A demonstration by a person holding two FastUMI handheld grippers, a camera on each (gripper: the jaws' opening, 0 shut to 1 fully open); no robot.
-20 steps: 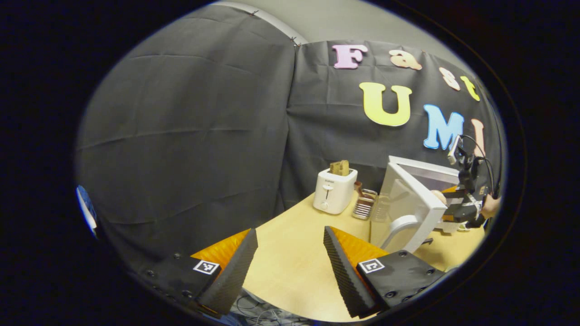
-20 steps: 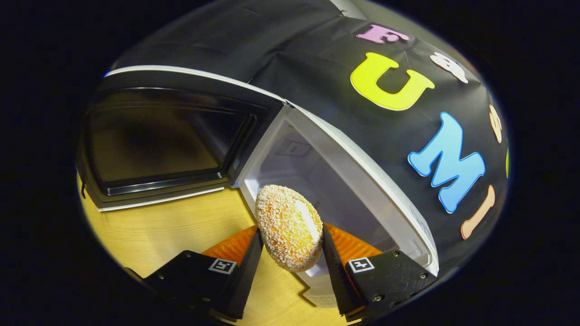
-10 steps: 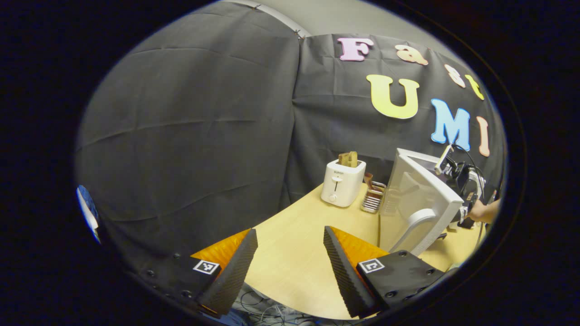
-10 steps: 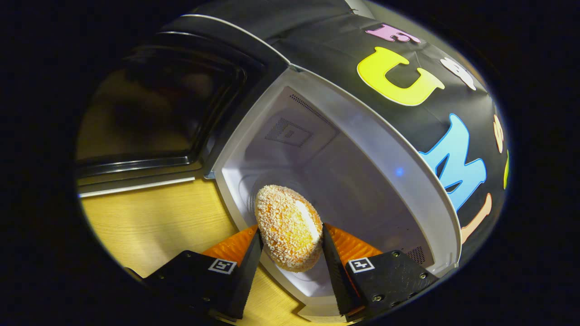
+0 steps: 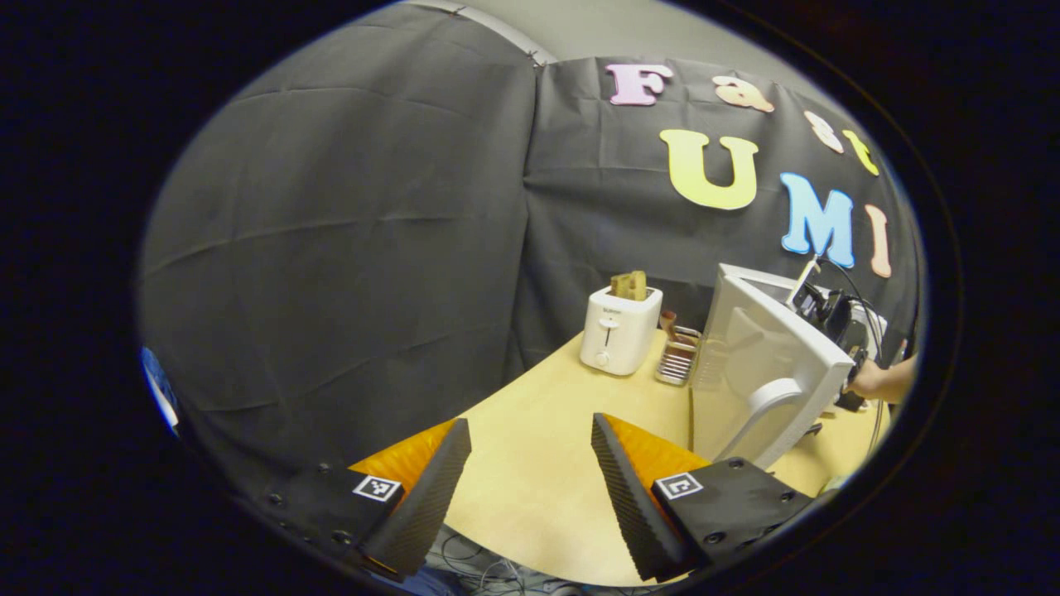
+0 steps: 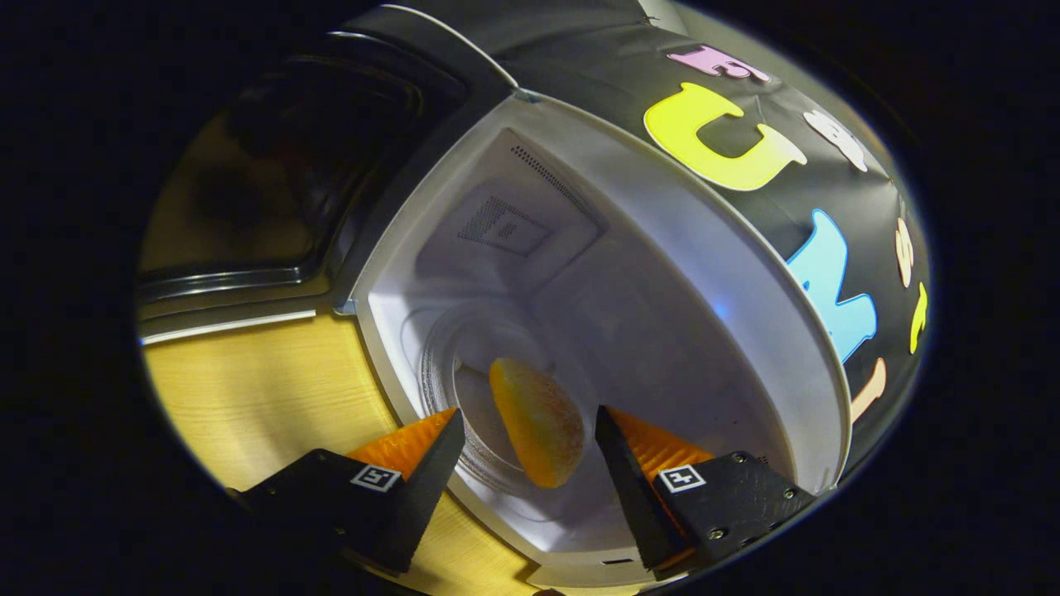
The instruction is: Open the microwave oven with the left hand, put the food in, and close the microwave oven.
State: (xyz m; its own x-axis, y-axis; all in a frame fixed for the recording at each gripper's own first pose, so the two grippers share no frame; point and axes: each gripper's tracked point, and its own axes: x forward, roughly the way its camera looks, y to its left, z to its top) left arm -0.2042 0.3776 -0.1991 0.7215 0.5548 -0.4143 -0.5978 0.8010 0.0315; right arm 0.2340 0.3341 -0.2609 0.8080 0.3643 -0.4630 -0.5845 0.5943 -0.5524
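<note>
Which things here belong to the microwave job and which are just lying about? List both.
Job:
- white microwave oven, its door swung open
- round breaded food patty on the turntable
- right gripper, open
- left gripper, open

Lying about:
- white toaster with bread
- small metal rack
- pale wooden table

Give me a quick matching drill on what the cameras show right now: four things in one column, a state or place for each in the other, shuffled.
Things:
1. right gripper
2. bun
3. microwave door
4. toaster

States or places:
A. swung open, handle facing the left gripper view
B. on the table by the black cloth, with a slice sticking out of the top
C. open, fingers apart on either side of the bun
D. inside the microwave, over the glass turntable, free of both fingers

Pairs: 1-C, 2-D, 3-A, 4-B
</note>
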